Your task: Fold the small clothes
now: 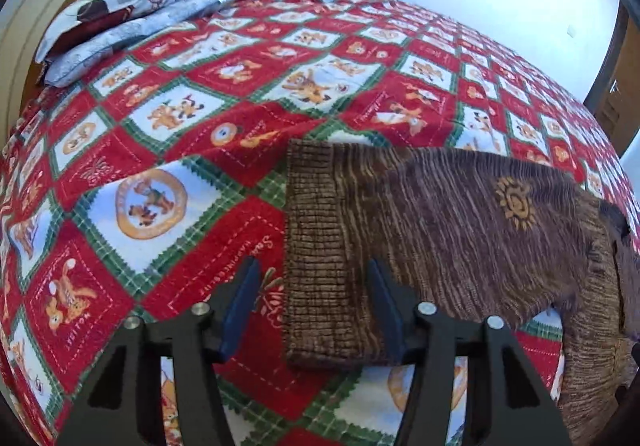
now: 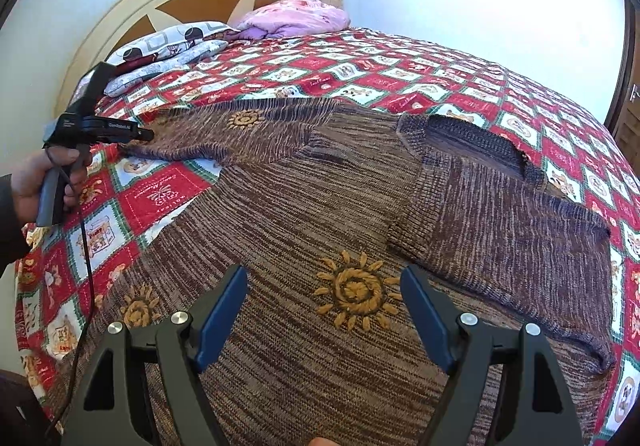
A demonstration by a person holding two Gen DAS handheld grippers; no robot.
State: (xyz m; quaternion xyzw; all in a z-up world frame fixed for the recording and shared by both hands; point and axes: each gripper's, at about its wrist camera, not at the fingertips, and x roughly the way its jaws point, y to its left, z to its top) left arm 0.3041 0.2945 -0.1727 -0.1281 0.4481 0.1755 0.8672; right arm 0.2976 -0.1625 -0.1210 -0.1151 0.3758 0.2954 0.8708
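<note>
We see a bed point(image 2: 440, 61) with a red checked quilt filling both views, headboard point(image 2: 132, 5) at 11 o'clock, pillows point(image 2: 168, 45) and a pink bundle point(image 2: 296, 17) under it.

The sweater point(image 2: 320, 205), brown knit with sun motifs, lies spread flat on the quilt, centre of the right wrist view. Its neck point(image 2: 472, 141) sits at 1 o'clock. One sleeve point(image 2: 512, 246) at 3 o'clock is already folded in over the body. The other sleeve point(image 2: 224, 133) stretches out toward 10 o'clock, so we judge it the next fold.

The left gripper point(image 1: 312, 278) sits at that sleeve's ribbed cuff point(image 1: 316, 246), at 6 o'clock in the left wrist view. Its jaws are partly apart and straddle the cuff's edge: one finger over the quilt, the other over the knit. Neither pad visibly presses on the cloth, so no grip yet. We read this placement as a set-up to pinch the cuff and carry it across.

The right gripper point(image 2: 324, 286) hovers over the body near a sun motif, jaws wide apart, nothing between them. Probably waiting, or ready to pin the body.

The person's hand point(image 2: 44, 173) grips the left handle at 9 o'clock.
</note>
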